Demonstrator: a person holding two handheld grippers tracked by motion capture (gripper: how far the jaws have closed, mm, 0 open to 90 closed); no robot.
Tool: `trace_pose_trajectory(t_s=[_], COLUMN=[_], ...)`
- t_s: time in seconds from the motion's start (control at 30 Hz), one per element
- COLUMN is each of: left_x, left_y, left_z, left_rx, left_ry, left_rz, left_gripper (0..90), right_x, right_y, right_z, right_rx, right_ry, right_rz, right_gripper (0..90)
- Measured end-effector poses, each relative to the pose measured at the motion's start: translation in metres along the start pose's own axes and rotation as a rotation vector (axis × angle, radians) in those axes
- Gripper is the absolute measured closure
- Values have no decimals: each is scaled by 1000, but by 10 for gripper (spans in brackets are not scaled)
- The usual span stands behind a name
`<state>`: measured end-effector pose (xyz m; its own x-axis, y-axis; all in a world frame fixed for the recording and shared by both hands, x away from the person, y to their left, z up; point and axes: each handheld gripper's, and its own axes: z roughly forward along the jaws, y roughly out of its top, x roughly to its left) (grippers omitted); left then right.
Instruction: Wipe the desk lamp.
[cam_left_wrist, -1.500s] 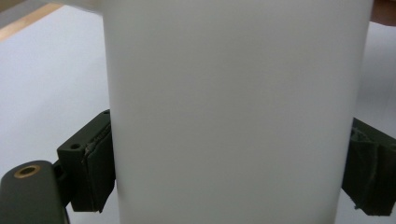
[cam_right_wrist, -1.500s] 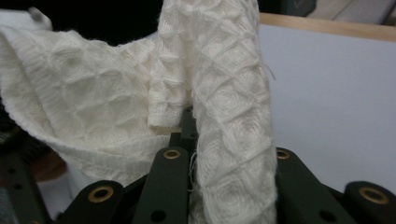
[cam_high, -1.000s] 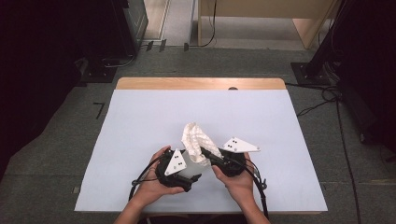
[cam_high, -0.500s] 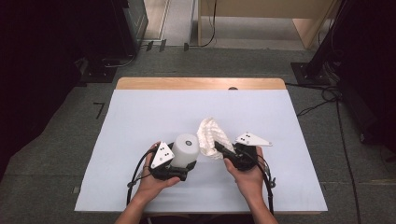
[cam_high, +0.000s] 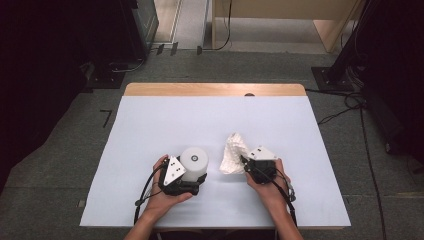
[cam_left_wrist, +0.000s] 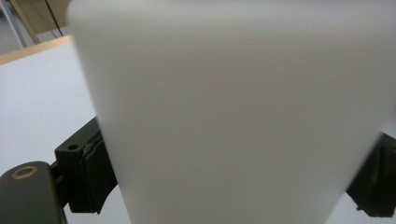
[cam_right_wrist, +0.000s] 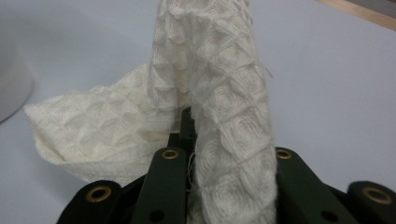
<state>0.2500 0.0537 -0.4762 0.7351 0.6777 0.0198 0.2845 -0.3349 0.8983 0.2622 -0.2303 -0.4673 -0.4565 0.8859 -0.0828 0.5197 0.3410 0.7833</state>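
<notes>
A white paper towel roll (cam_high: 194, 161) stands upright on the pale table sheet (cam_high: 150, 125). My left gripper (cam_high: 196, 173) grips it from the near side. Its jaws have just been opening a little, with the roll (cam_left_wrist: 233, 107) still between them and both pads against its sides in the left gripper view (cam_left_wrist: 233, 179). To the right, a crumpled quilted paper towel sheet (cam_high: 232, 153) rests partly on the table. My right gripper (cam_high: 244, 162) is shut on its near edge. In the right gripper view (cam_right_wrist: 187, 122) the sheet (cam_right_wrist: 219, 88) rises from the closed jaws and drapes to the left.
The wooden table edge (cam_high: 215, 89) runs along the far side. Cables (cam_high: 145, 192) trail from both grippers toward the near edge. Dark equipment and floor cables (cam_high: 350, 102) lie beyond the table on the right.
My right gripper has moved right and down with the paper sheet, away from the roll, which now stands uncovered. The left gripper has shifted slightly left with the roll.
</notes>
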Motion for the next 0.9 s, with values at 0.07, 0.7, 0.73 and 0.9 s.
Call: trace_pose_trajectory(t_s=[0.07, 0.7, 0.73, 0.9], left_x=[4, -4, -5, -2], left_y=[0, 5, 6, 11], left_z=[-6, -18, -17, -14], left_rx=[-10, -73, -76, -111], left_ry=[-26, -21, -26, -42], left_rz=[-16, 9, 6, -13], left_gripper=[49, 88, 88, 88], right_x=[10, 73, 73, 58], right_y=[3, 18, 19, 24], right_z=[1, -2, -3, -18], right_rx=[-12, -60, -69, -162], right_ry=[36, 268, 286, 380], right_rz=[-27, -136, -130, -20], right_gripper=[768, 788, 791, 797])
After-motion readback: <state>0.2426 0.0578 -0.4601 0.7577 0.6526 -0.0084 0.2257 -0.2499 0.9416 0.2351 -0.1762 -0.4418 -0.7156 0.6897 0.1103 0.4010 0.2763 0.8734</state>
